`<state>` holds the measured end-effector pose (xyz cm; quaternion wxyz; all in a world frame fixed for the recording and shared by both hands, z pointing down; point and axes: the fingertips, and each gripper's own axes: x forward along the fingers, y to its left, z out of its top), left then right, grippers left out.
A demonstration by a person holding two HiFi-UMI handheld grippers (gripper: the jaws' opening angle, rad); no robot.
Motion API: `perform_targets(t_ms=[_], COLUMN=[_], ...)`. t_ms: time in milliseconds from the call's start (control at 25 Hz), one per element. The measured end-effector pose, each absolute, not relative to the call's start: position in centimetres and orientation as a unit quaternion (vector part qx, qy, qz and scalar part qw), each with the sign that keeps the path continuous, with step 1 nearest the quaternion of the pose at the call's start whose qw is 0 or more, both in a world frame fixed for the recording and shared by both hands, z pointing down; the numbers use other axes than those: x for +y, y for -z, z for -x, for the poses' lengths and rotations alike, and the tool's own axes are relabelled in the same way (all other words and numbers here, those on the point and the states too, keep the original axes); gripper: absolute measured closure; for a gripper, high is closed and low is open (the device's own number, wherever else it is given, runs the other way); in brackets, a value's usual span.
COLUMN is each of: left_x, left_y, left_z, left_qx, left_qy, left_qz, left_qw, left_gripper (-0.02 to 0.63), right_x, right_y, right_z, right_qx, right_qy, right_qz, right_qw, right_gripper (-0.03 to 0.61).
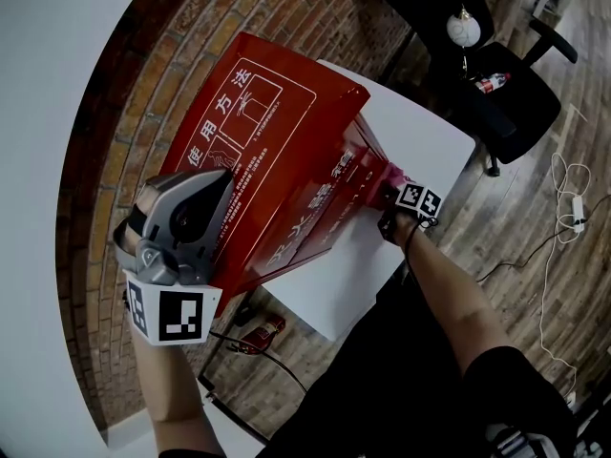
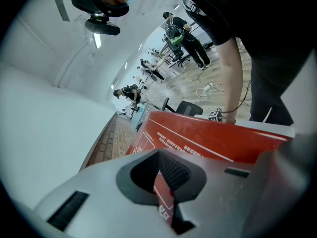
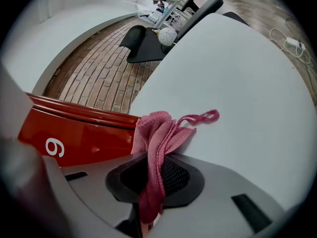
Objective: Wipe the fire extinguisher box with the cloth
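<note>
The red fire extinguisher box [image 1: 286,151] stands on a white table [image 1: 430,132] with its printed lid [image 2: 198,138] raised. My left gripper [image 1: 212,189] is at the lid's near left edge, and in the left gripper view its jaws [image 2: 166,185] are shut on that red edge. My right gripper [image 1: 391,184] is at the box's right end, low by the tabletop. It is shut on a pink cloth [image 3: 157,133], which bunches out past the jaws against the red box wall [image 3: 74,133] and the table [image 3: 237,83]. A loop of thread trails from the cloth.
A black office chair [image 1: 506,93] carrying a bottle and a white ball stands beyond the table. Cables and a power strip [image 1: 573,203] lie on the wood floor at right. A red object [image 1: 260,332] sits on the brick floor below the table's near edge. People stand far off.
</note>
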<state>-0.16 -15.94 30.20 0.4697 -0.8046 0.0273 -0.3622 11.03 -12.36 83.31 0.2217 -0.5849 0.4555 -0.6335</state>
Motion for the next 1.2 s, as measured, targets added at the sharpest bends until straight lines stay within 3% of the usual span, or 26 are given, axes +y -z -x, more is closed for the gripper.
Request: perform_targets(t_ms=[1200], left_x=[-15.9], left_y=[-30.2], left_z=[0.1], left_qx=[0.024], left_qy=[0.362], left_qz=[0.804], left_qw=[0.471], left_gripper=[0.598], right_x=[-10.1], right_y=[-80.9], right_z=[-4.3], right_qx=[0.492], right_qy=[0.636], right_qz=[0.545], right_qw=[0.237], right_gripper=[0.511])
